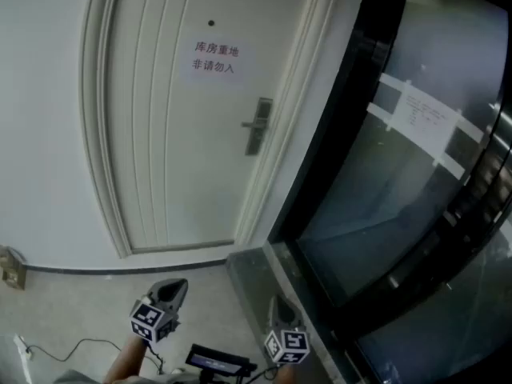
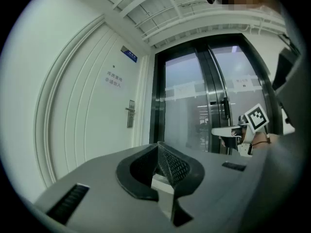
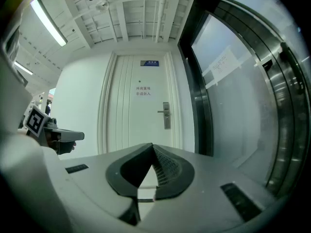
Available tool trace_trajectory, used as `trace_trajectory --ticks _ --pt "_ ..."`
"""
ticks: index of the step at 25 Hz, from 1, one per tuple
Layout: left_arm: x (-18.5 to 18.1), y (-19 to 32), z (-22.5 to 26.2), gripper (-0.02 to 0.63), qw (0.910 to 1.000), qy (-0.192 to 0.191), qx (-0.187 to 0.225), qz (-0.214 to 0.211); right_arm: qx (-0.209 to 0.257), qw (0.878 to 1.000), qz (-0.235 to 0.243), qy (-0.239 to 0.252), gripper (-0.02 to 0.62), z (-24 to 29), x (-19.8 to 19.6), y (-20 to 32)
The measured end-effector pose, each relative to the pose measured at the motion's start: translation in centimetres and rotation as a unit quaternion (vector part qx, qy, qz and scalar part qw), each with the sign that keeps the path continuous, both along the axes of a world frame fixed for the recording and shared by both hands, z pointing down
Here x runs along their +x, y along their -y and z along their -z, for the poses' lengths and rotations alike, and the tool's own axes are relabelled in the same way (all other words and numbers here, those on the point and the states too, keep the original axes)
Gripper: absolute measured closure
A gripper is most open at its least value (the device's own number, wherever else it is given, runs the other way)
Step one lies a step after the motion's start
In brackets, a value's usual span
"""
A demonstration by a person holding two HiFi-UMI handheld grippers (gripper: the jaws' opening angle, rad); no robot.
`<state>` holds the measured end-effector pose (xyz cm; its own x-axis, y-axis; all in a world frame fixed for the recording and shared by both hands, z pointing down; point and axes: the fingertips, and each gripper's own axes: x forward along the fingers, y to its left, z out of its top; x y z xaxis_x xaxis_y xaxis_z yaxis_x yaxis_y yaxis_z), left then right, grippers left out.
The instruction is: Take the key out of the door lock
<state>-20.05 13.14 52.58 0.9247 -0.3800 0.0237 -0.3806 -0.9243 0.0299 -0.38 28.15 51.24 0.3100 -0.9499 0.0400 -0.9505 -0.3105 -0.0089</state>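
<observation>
Jaws on both tools are clenched tip to tip with nothing between them: the left gripper (image 2: 158, 145) and the right gripper (image 3: 152, 145) are each empty. Both are carried low and level, side by side, aimed at the white door (image 1: 160, 158) and well apart from it. Judged, this is an approach carry, with neither tool yet within working range. Jaws will need to part before any grasp. Noted at the door's right edge, below a paper notice (image 1: 214, 58), is the door lock (image 1: 258, 125): an upright silver plate with a lever handle pointing left. As for the key, it is too small to make out in any view; by the task it should sit in that plate, likely under the lever
</observation>
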Motion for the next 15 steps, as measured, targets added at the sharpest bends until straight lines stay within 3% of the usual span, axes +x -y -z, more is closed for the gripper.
trace_trajectory --ticks 15 --pt "2.2 -1.3 0.2 0.6 1.0 -0.001 0.001 0.002 0.006 1.0 -0.001 0.009 0.583 -0.1 2.5 -1.2"
